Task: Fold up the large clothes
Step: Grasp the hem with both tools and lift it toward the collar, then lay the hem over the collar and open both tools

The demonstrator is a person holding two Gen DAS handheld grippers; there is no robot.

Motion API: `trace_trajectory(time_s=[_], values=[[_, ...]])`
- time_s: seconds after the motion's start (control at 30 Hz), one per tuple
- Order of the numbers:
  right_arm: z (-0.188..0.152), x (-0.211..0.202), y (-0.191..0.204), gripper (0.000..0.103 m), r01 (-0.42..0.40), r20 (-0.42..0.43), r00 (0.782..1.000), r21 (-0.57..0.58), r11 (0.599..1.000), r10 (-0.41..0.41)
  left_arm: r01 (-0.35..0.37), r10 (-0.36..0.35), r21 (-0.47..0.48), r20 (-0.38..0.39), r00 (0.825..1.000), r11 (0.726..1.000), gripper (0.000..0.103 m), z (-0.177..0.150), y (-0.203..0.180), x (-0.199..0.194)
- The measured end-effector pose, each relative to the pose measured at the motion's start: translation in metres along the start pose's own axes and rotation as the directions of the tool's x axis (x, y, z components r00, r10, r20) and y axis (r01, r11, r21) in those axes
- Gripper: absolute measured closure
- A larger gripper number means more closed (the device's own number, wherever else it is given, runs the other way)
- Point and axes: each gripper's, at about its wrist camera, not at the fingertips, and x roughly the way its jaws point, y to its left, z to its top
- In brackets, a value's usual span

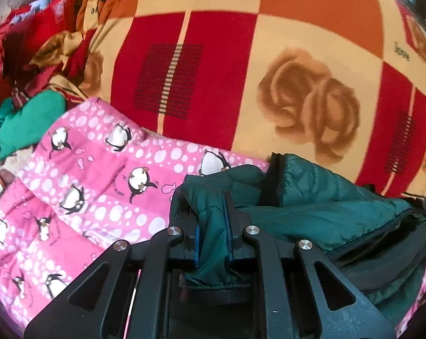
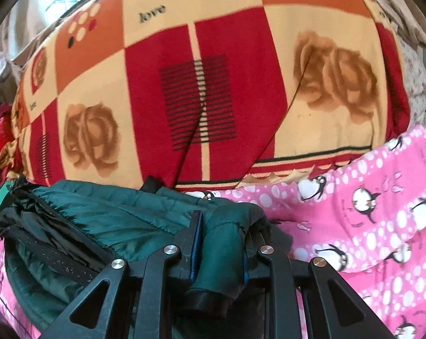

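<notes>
A dark green padded jacket [image 1: 325, 209] with black lining lies bunched over a pink penguin-print blanket [image 1: 100, 192]. My left gripper [image 1: 211, 217] is shut on a fold of the jacket, and green cloth fills the gap between its blue-edged pads. In the right wrist view the same jacket [image 2: 114, 220] stretches off to the left. My right gripper [image 2: 222, 240] is shut on another fold of it, near a black cuff. The jacket hangs between the two grippers, just above the pink blanket [image 2: 368, 226].
A bed blanket [image 1: 241, 70] in red, orange and cream squares with roses spreads beyond the jacket. A heap of red clothes [image 1: 29, 28] and a green garment [image 1: 23, 124] lie at the left. Pale patterned cloth [image 2: 416, 84] lies at the bed's right edge.
</notes>
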Motion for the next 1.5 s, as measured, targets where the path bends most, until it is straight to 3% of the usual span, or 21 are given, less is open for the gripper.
trace_trajectory(time_s=[0.1, 0.23, 0.33, 0.37, 0.4, 0.47, 0.53, 0.67, 0.7, 0.8, 0.93, 1.03, 1.13, 1.23, 1.5], values=[[-0.004, 0.025, 0.001, 0.082, 0.024, -0.021, 1.000, 0.015, 1.000, -0.023, 0.020, -0.020, -0.006, -0.004, 1.000, 1.000, 0.087, 0.000, 0.000, 0.013], [-0.013, 0.050, 0.002, 0.082, 0.053, -0.046, 0.998, 0.028, 0.998, -0.052, 0.128, -0.128, -0.021, 0.001, 0.992, 0.992, 0.078, 0.005, 0.008, 0.009], [-0.015, 0.055, 0.003, 0.080, 0.059, -0.036, 0.998, 0.025, 0.998, -0.058, 0.230, -0.229, -0.055, 0.022, 0.973, 0.972, 0.062, 0.009, 0.020, -0.009], [-0.015, 0.055, 0.003, 0.080, 0.056, -0.036, 0.998, 0.028, 0.998, -0.055, 0.240, -0.239, -0.056, 0.031, 0.971, 0.969, 0.049, 0.009, 0.021, -0.014], [-0.015, 0.055, 0.002, 0.079, 0.048, -0.034, 0.998, 0.034, 0.998, -0.047, 0.227, -0.224, -0.052, 0.054, 0.973, 0.973, 0.028, 0.008, 0.021, -0.023], [-0.014, 0.054, 0.002, 0.077, 0.037, -0.035, 0.999, 0.043, 0.998, -0.036, 0.218, -0.210, -0.050, 0.138, 0.968, 0.975, 0.019, 0.006, 0.025, -0.042], [-0.013, 0.051, -0.002, 0.074, 0.014, -0.034, 0.999, 0.067, 0.998, -0.011, 0.222, -0.213, -0.033, 0.170, 0.962, 0.975, 0.019, 0.004, 0.024, -0.054], [-0.008, 0.031, -0.009, 0.066, -0.047, -0.003, 0.999, 0.143, 0.989, 0.048, 0.194, -0.196, 0.031, 0.158, 0.968, 0.981, 0.019, 0.000, 0.011, -0.060], [-0.007, 0.023, -0.009, 0.059, -0.067, 0.017, 0.998, 0.152, 0.986, 0.065, 0.177, -0.183, 0.050, 0.152, 0.971, 0.983, 0.019, -0.002, 0.005, -0.058], [-0.003, 0.000, -0.004, 0.012, -0.116, 0.079, 0.991, 0.164, 0.980, 0.104, 0.145, -0.158, 0.096, 0.134, 0.978, 0.985, 0.019, -0.010, -0.010, -0.048], [0.006, -0.028, 0.016, 0.010, -0.117, 0.138, 0.985, 0.110, 0.987, 0.101, 0.120, -0.129, 0.103, 0.088, 0.988, 0.987, 0.019, -0.017, -0.018, -0.028], [0.008, -0.031, 0.046, 0.010, -0.159, 0.097, 0.983, 0.011, 0.987, 0.157, 0.084, -0.090, 0.099, 0.061, 0.994, 0.992, 0.019, -0.017, -0.024, -0.013], [0.001, -0.010, 0.084, 0.010, -0.176, 0.008, 0.984, -0.109, 0.978, 0.178, 0.048, -0.051, 0.093, 0.025, 0.998, 0.994, 0.019, -0.017, -0.027, 0.004], [-0.006, 0.019, 0.108, 0.010, -0.169, -0.028, 0.986, -0.181, 0.969, 0.166, 0.020, -0.020, 0.102, 0.006, 1.000, 0.995, 0.018, -0.017, -0.028, 0.016], [-0.002, 0.100, 0.112, 0.010, -0.145, -0.159, 0.979, -0.129, 0.981, 0.124, 0.002, -0.001, 0.095, -0.003, 1.000, 0.996, 0.018, -0.013, -0.029, 0.036]])
